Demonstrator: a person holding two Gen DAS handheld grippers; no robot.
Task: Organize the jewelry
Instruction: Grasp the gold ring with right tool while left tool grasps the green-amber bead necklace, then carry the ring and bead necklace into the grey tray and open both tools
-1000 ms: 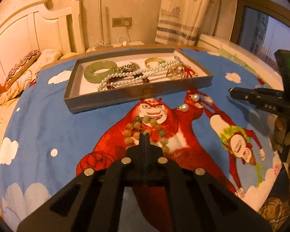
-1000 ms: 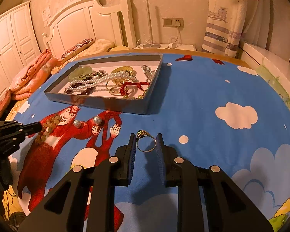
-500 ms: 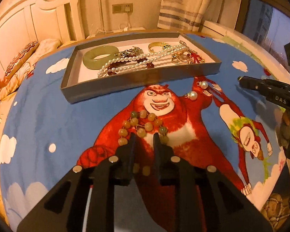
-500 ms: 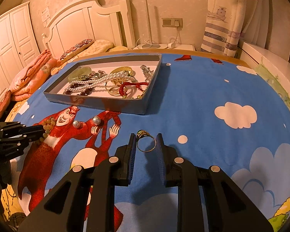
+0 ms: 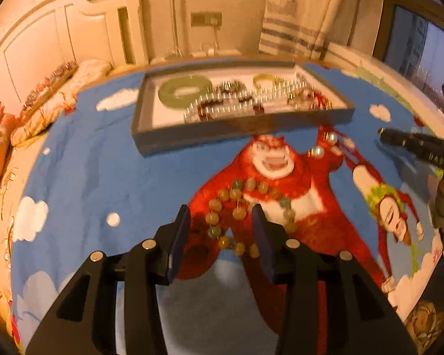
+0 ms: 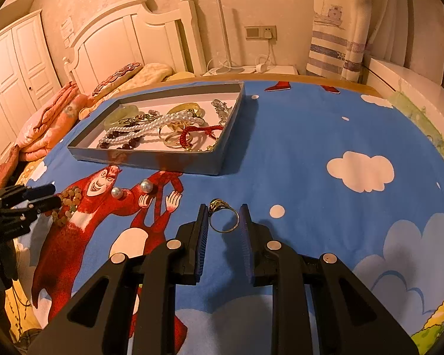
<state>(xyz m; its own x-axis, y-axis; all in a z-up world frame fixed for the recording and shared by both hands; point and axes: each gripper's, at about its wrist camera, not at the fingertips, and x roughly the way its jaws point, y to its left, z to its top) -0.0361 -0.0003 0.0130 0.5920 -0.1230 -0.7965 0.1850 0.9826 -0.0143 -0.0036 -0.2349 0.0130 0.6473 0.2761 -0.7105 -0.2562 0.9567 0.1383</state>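
Note:
A grey tray (image 5: 239,131) (image 6: 151,159) on the bed holds a green bangle (image 5: 184,90), pearl strands, a red cord bracelet (image 6: 202,133) and gold pieces. A bracelet of amber and green beads (image 5: 242,207) lies on the red bear print. My left gripper (image 5: 220,222) is open with its fingers on either side of the bracelet's near part. Two pearl earrings (image 6: 131,189) lie near the tray. A gold ring (image 6: 223,216) lies on the blue sheet between the fingers of my open right gripper (image 6: 223,222).
The bed's blue cartoon sheet (image 6: 325,148) spreads to the right. Pillows and an orange blanket (image 6: 50,118) lie at the left by the white headboard (image 6: 133,44). A curtain and window ledge stand at the far right.
My left gripper went from shut to wide open and moved forward around the bead bracelet. The right gripper stayed still around the ring.

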